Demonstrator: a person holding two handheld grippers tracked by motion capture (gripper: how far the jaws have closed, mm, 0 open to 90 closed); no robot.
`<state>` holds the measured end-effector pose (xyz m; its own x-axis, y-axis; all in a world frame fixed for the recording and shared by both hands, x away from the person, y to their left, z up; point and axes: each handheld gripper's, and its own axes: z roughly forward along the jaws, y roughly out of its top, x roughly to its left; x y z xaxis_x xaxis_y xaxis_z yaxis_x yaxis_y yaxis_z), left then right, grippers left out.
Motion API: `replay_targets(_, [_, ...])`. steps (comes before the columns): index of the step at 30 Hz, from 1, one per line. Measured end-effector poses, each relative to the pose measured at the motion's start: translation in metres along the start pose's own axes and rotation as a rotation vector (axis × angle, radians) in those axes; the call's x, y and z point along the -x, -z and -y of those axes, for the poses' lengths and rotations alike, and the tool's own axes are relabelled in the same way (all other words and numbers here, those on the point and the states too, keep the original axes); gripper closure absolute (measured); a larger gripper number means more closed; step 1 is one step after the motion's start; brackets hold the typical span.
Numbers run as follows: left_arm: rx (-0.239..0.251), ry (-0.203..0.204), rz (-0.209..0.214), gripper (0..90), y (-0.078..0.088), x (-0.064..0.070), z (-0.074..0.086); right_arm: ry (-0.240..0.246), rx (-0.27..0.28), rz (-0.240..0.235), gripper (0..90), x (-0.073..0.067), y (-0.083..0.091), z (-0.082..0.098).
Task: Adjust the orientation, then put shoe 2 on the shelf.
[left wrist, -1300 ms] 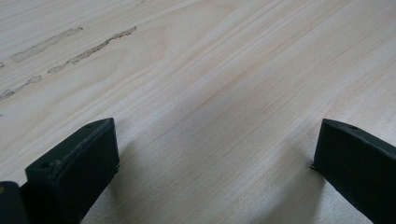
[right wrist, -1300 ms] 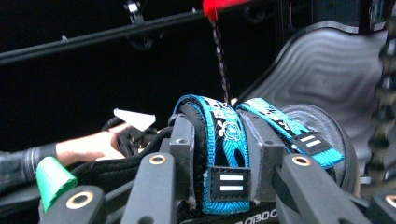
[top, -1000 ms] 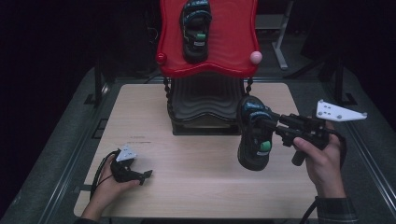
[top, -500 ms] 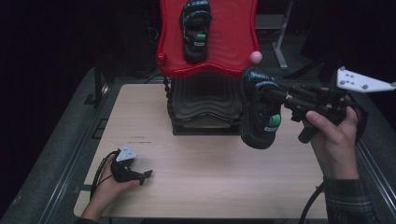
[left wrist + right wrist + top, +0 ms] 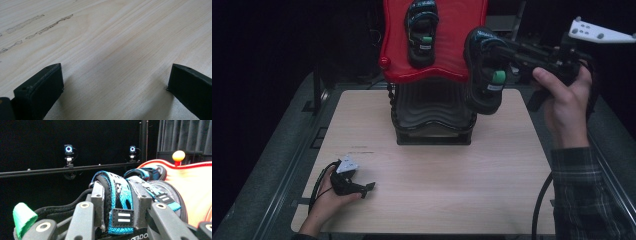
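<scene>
The right tongs (image 5: 507, 52) are raised at 1 o'clock above the desk (image 5: 462, 170), with both jaws clamped on the heel strap of a black-and-blue sandal (image 5: 484, 70). The sandal hangs toe-down just beside the right edge of the red tray (image 5: 462, 30). A second sandal (image 5: 422, 32) lies on the tray at 12 o'clock. The tray sits on a black stand (image 5: 432, 115). The left tongs (image 5: 357, 187) rest on the desk at 7 o'clock, jaws apart and empty
</scene>
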<state>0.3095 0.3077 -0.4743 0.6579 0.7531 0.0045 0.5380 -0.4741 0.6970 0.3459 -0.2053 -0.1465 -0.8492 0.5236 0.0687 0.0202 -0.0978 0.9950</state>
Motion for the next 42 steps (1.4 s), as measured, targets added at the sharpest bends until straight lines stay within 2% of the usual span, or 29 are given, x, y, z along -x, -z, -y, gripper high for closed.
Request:
replay_targets(10, [-0.001,-0.001,0.001,0.0,0.000,0.000,0.000,-0.005,-0.011,0.026,67.4,0.031,-0.038,-0.012])
replay_targets(12, [-0.001,-0.001,0.002,0.0,0.000,0.000,0.000,-0.010,-0.013,0.028,67.4,0.034,-0.041,-0.013])
replay_targets(13, [0.000,-0.001,0.001,0.0,0.000,0.000,0.000,-0.015,-0.012,0.039,67.4,0.044,-0.050,-0.013])
replay_targets(24, [-0.002,-0.002,0.004,0.0,0.000,0.000,0.000,-0.038,-0.021,0.053,67.4,0.084,-0.088,-0.018])
replay_targets(25, [-0.002,-0.002,0.004,0.0,0.000,0.000,0.000,-0.038,-0.021,0.053,67.4,0.084,-0.088,-0.018])
replay_targets(26, [0.000,-0.002,0.003,0.0,0.000,0.000,0.000,-0.038,-0.031,0.056,67.3,0.093,-0.097,-0.018])
replay_targets(27, [0.000,-0.002,0.003,0.0,0.000,0.000,0.000,-0.038,-0.031,0.056,67.3,0.093,-0.097,-0.018])
replay_targets(28, [0.000,-0.002,0.004,0.0,0.000,0.000,0.000,-0.037,-0.039,0.059,67.3,0.101,-0.104,-0.019])
replay_targets(29, [0.000,-0.002,0.004,0.0,0.000,0.000,0.000,-0.037,-0.039,0.059,67.3,0.101,-0.104,-0.019])
replay_targets(31, [0.001,-0.002,0.003,0.0,0.000,0.000,0.000,-0.037,-0.047,0.059,67.3,0.110,-0.114,-0.019])
replay_targets(35, [0.003,0.000,0.004,0.0,0.000,0.000,0.000,-0.033,-0.060,0.057,67.3,0.118,-0.126,-0.019])
replay_targets(38, [0.003,-0.001,0.004,0.0,0.000,0.000,0.000,-0.022,-0.087,0.071,67.3,0.120,-0.133,-0.019])
replay_targets(42, [0.003,-0.004,0.006,0.0,0.000,0.000,0.000,-0.014,-0.099,0.066,67.3,0.120,-0.138,-0.016])
